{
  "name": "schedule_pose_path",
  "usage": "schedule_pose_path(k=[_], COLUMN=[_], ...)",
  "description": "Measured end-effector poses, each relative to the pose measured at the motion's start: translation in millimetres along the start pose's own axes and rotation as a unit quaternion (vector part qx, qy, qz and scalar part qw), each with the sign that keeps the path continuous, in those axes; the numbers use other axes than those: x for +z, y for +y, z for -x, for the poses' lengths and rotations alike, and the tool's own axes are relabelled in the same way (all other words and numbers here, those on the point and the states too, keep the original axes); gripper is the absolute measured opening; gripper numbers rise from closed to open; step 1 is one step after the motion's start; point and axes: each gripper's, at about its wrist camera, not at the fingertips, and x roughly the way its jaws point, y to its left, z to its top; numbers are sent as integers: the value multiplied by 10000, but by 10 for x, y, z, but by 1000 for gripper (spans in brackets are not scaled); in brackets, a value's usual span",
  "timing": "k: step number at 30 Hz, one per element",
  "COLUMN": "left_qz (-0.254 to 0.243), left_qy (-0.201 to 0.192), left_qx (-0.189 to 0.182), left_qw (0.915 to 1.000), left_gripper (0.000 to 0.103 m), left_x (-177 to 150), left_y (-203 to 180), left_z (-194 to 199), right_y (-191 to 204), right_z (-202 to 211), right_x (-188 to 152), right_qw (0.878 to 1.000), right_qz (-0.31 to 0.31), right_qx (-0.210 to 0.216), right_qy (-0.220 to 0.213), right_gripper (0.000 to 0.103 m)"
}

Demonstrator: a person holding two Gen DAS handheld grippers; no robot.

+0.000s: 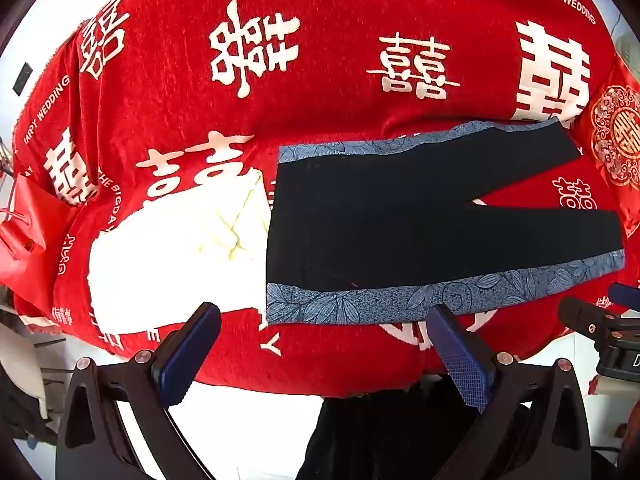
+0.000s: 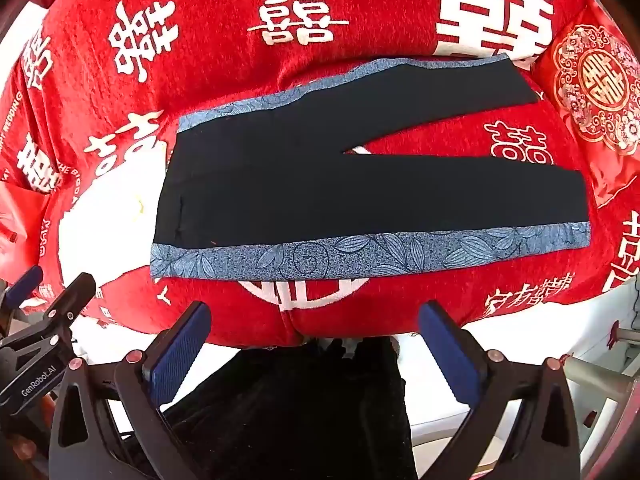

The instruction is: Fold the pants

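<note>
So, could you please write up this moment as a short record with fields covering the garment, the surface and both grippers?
garment: black pants with blue leaf-print side stripes, laid flat and unfolded
legs: spread apart in a V, pointing right
waistband: at the left end
surface: red blanket with white characters
left gripper: open, holding nothing, above the near blanket edge, apart from the pants
right gripper: open, holding nothing, near the blanket edge, apart from the pants
other: white patch beside the waistband
fold progress: not started
</note>
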Motion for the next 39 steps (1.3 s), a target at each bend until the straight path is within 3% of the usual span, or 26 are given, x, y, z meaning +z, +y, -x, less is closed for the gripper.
schedule_pose_path(k=[31,34,35,39], left_qz=[-57,-53,-48,-46], left_qy=[45,53,61,103], left_qx=[135,146,155,197], left_qw=[9999,9999,9998,9997], left_gripper=[103,103,103,103], left_x=[1,2,3,6], left_y=[-31,-38,-40,-57], left_z=[-18,-19,-19,-28], right_y=[-71,-78,-83,-103], right_z=[-23,-30,-59,-61], right_x=[-4,12,31,44], right_qw=[9999,10000,9995,9996], right_qz=[4,0,-56,-67], right_qx=[8,13,-38,-16], right_qy=[-172,-58,310,268], right_gripper=[103,103,103,103])
